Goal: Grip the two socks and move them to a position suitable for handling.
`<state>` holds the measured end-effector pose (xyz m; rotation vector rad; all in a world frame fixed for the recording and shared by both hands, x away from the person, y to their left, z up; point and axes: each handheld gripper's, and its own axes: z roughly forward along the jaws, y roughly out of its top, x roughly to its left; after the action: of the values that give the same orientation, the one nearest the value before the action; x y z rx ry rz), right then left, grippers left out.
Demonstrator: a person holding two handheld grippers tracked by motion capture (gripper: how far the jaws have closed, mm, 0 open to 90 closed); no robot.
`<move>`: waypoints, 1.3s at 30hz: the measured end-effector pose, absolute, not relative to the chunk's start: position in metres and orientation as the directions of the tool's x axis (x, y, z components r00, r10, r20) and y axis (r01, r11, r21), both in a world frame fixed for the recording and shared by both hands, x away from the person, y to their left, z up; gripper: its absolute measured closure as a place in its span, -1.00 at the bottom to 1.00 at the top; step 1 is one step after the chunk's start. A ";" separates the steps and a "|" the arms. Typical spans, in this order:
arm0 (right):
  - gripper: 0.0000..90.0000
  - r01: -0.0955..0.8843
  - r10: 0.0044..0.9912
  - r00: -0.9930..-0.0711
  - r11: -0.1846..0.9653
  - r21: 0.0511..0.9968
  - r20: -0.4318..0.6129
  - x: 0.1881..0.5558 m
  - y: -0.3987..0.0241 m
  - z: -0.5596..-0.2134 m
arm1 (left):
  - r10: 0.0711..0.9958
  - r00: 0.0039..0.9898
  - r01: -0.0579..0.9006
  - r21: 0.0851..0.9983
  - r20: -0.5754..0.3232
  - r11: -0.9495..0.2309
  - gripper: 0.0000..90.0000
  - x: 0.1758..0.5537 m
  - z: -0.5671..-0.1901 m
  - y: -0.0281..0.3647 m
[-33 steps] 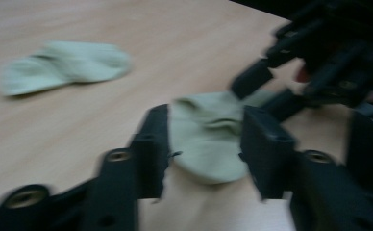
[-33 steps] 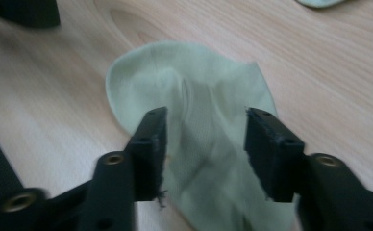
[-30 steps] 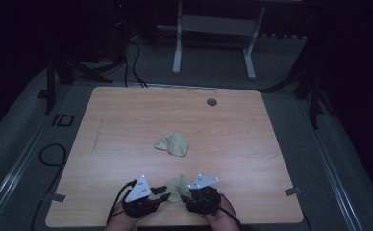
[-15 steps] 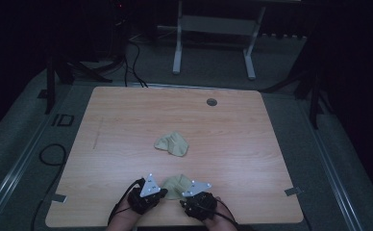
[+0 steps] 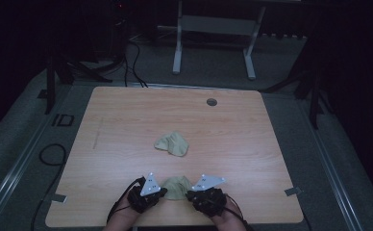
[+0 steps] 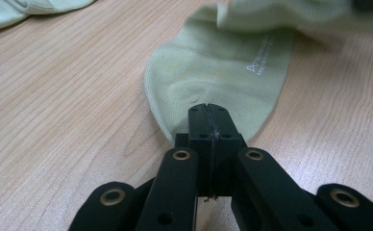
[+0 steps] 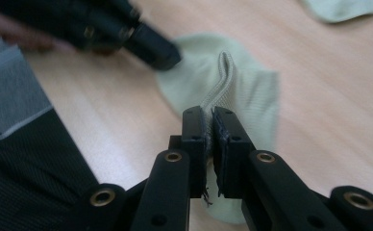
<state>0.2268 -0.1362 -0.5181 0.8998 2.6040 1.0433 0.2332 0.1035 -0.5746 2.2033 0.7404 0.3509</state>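
Two black grippers pinching soft ribbed pale-green sock (image 5: 176, 186), woodgrain table (image 5: 127, 120)

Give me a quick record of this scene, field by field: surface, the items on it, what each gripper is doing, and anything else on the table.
surface: wooden table
near sock: pale green, lying at the table's near edge between the grippers
far sock: pale green, crumpled near the table's middle, untouched
left gripper: jaws shut on the near sock's rounded end
right gripper: jaws shut on a raised fold of the near sock
other: round grommet near the far edge
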 end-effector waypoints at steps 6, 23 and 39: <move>0.87 0.499 0.650 -0.756 0.502 0.707 0.072 0.237 -0.164 -0.504 | 0.611 0.792 0.397 0.748 0.014 -0.532 0.98 0.234 -0.575 0.104; 0.87 0.588 0.764 -0.644 0.463 0.663 0.038 0.252 -0.208 -0.528 | 0.579 0.814 0.360 0.743 0.046 -0.565 0.98 0.243 -0.574 0.100; 0.93 0.569 0.748 -0.663 0.494 0.658 0.012 0.257 -0.196 -0.531 | 0.579 0.814 0.360 0.743 0.045 -0.564 0.98 0.244 -0.574 0.099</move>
<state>0.2566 -0.1958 -0.5310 1.1156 2.4657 0.9333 0.2444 0.0986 -0.5740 2.2266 0.6864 0.3666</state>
